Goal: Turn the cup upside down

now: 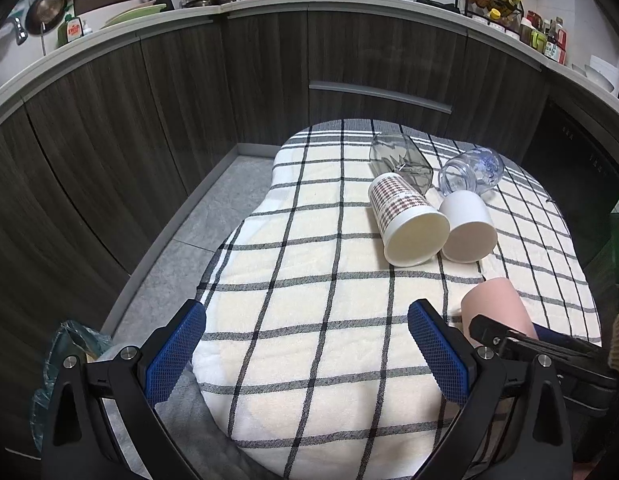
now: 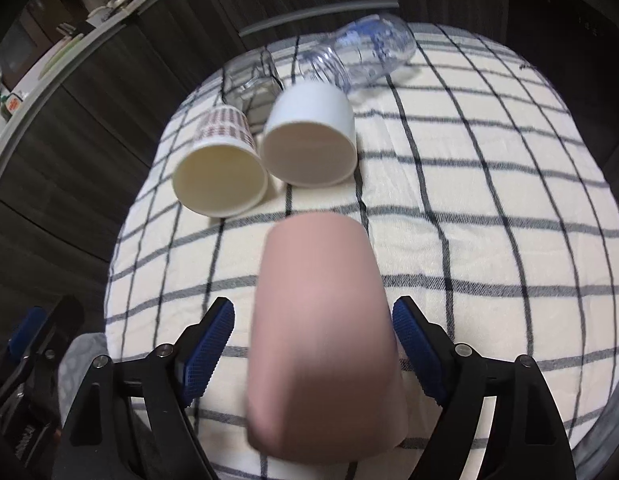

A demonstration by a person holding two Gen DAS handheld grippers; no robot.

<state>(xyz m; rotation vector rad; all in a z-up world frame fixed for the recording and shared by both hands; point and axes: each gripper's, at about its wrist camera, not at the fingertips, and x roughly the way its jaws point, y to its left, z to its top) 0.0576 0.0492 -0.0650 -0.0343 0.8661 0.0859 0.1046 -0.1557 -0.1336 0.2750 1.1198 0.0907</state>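
A pink cup (image 2: 321, 320) lies between the fingers of my right gripper (image 2: 313, 332), base pointing away; it looks blurred. The blue pads (image 2: 413, 344) stand a little off its sides, so the jaws are open around it. The cup also shows at the right in the left wrist view (image 1: 495, 304), with the right gripper behind it. My left gripper (image 1: 305, 344) is open and empty over the checked cloth (image 1: 309, 264).
Beyond the pink cup lie a patterned paper cup (image 1: 405, 220), a white cup (image 1: 467, 226), a clear glass (image 1: 401, 160) and a clear jar (image 1: 471, 172), all on their sides. Dark cabinets (image 1: 149, 120) stand behind; grey floor lies left of the table.
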